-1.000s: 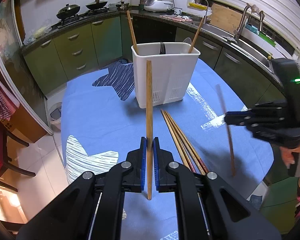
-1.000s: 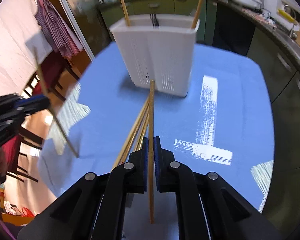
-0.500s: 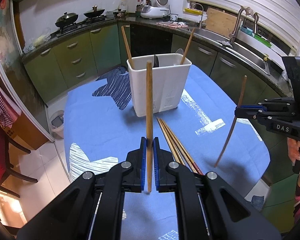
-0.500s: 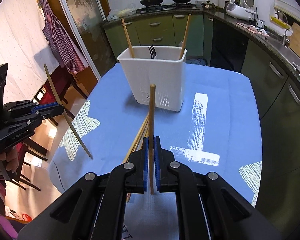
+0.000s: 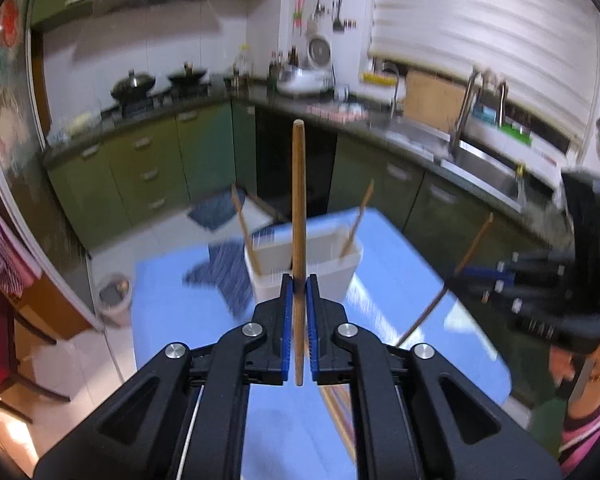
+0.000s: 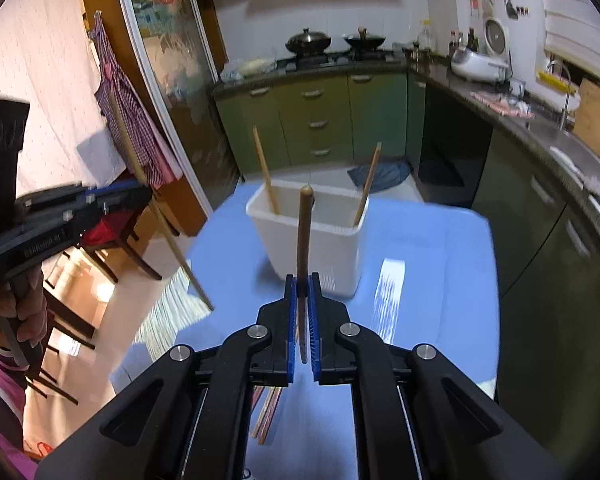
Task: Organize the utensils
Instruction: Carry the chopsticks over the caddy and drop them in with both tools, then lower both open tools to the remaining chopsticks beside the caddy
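The left gripper [image 5: 299, 284] is squeezed tight on a wooden chopstick [image 5: 299, 208]. The stick stands almost straight up and down, with its round top end high above the blue pads and its bottom end poking out below them. The right gripper [image 6: 302, 286] is squeezed tight on a second chopstick [image 6: 303, 232], which also stands nearly upright, tip up. In the left wrist view that same stick leans, with its top tilted to the right. Both sticks hang in the air over the blue table [image 6: 432, 256]. Half a second ago both grippers were lower and closer to the table, and now they are higher up, so the white utensil holder [image 6: 316, 248] looks smaller and farther down. The holder sits near the far end of the table, and two more chopsticks stand inside it, one leaning at the left end [image 6: 265, 172] and one at the right end [image 6: 367, 188]. A bunch of loose chopsticks [image 6: 266, 416] lies flat on the table close to the person, pointing toward the holder. Behind the table are green cabinets [image 6: 312, 116].
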`<state>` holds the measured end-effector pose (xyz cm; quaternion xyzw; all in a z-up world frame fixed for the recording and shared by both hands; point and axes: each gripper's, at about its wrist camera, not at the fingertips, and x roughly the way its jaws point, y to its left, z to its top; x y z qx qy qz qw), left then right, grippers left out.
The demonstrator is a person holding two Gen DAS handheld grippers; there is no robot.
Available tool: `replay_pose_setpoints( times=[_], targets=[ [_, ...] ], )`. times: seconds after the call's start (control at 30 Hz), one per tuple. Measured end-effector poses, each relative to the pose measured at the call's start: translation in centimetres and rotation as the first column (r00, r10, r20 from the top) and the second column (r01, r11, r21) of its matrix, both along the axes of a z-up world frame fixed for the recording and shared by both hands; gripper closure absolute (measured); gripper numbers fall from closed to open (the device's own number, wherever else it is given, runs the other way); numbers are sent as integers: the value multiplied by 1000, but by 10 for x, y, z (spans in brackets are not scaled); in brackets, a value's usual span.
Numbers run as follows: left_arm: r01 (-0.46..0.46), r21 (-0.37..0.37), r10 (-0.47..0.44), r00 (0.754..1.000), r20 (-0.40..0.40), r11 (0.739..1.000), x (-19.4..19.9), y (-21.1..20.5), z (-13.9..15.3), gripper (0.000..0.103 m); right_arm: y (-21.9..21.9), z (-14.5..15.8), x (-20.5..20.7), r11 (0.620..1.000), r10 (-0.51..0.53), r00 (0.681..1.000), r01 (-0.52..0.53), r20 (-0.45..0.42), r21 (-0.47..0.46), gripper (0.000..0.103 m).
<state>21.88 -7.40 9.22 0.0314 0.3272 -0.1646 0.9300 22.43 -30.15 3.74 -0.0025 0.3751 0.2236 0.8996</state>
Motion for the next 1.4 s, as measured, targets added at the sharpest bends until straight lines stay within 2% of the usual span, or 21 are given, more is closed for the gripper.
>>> replay_pose_setpoints(
  times=[0.2, 0.4, 0.5, 0.73, 0.83, 0.9, 0.93, 1.07, 1.17, 1.3, 1.4],
  targets=[
    [-38, -33, 42, 992, 121, 999, 35, -9, 38, 96, 2, 17, 0, 1000, 10, 1000, -10, 25, -7, 97],
    [-74, -50, 81, 984, 161, 996, 75, -17, 38, 96, -3, 13, 0, 1000, 4, 1000, -4, 14, -13, 97],
    [-91, -28, 94, 987, 132, 995, 91, -22, 22, 96, -6, 10, 1, 1000, -2, 1000, 2, 7, -14, 97],
    [-100, 18, 100, 995, -7, 995, 115, -24, -31, 96, -10, 15, 3, 1000, -17, 1000, 17, 17, -10, 97],
    [-101, 30, 102, 994, -31, 994, 115, -19, -42, 95, -8, 19, 5, 1000, -23, 999, 23, 23, -5, 97],
    [-102, 23, 103, 994, -30, 994, 111, -15, -41, 82, -6, 23, 7, 1000, -28, 999, 28, 29, 2, 97],
    [-104, 13, 105, 994, -22, 994, 108, -11, -38, 79, -6, 26, 10, 999, -32, 999, 32, 35, 7, 97],
    [-93, -10, 93, 996, 10, 996, 88, 0, -23, 77, -5, 46, 22, 999, -42, 997, 40, 61, 30, 97],
    [-87, -19, 87, 996, 22, 996, 71, 9, -17, 70, -3, 66, 33, 997, -54, 994, 48, 95, 67, 97],
    [-79, -9, 79, 997, 0, 997, 54, 19, -22, 70, 0, 92, 53, 990, -87, 987, 70, 138, 122, 97],
    [-81, -2, 81, 997, -17, 997, 46, 28, -29, 70, 4, 98, 75, 986, -124, 981, 106, 149, 126, 97]
  ],
)
